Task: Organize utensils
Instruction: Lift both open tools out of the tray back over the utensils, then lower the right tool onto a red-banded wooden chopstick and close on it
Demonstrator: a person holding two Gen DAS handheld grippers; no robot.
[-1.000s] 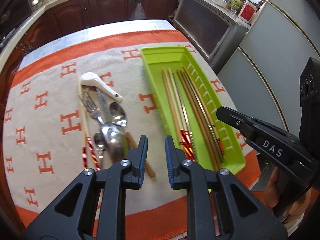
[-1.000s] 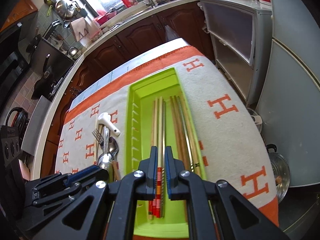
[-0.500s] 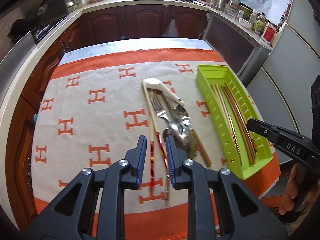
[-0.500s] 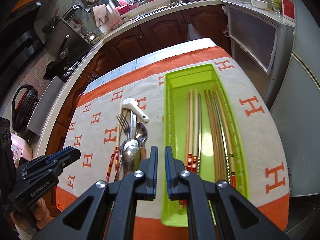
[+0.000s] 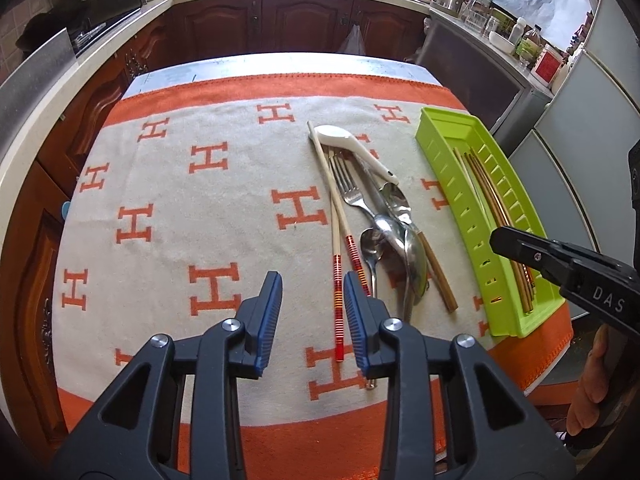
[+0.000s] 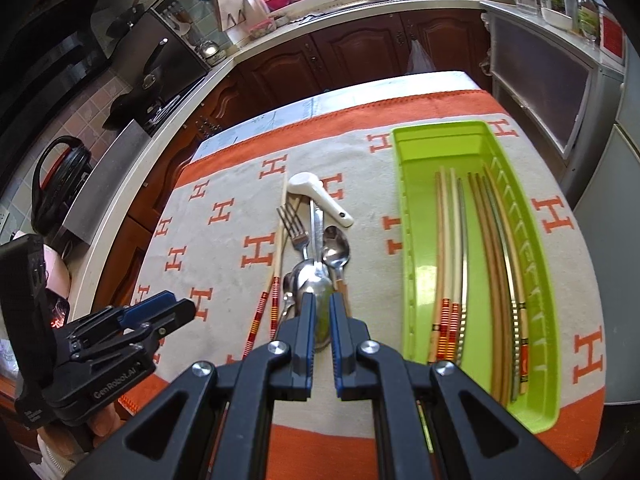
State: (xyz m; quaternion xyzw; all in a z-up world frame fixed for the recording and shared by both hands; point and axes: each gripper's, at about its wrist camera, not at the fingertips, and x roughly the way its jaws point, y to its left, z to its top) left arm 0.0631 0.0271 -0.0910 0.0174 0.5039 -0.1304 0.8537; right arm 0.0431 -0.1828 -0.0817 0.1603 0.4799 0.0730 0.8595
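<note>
A heap of utensils lies on the cloth: a white ceramic spoon (image 5: 352, 144), a fork (image 5: 348, 188), metal spoons (image 5: 400, 248) and two red-striped chopsticks (image 5: 338, 280). My left gripper (image 5: 312, 292) hovers over the chopsticks' striped ends; its jaws are opening, one chopstick shows in the gap, and the pads do not press on it. The green tray (image 5: 452, 168) on the right holds several chopsticks (image 6: 480, 260). My right gripper (image 6: 320, 308) is shut and empty, poised above the metal spoons (image 6: 336, 248), left of the tray (image 6: 404, 220).
An orange and cream cloth (image 5: 216, 220) covers the table, with bare cloth left of the heap. Dark cabinets (image 5: 304, 20) and a counter ring the far side. A grey cabinet (image 6: 536, 88) stands to the right. A hand (image 5: 596, 384) holds the right gripper.
Both grippers have shifted left: the left from beside the tray to over the striped chopsticks, its jaws wider; the right from over the tray to over the spoons, still shut.
</note>
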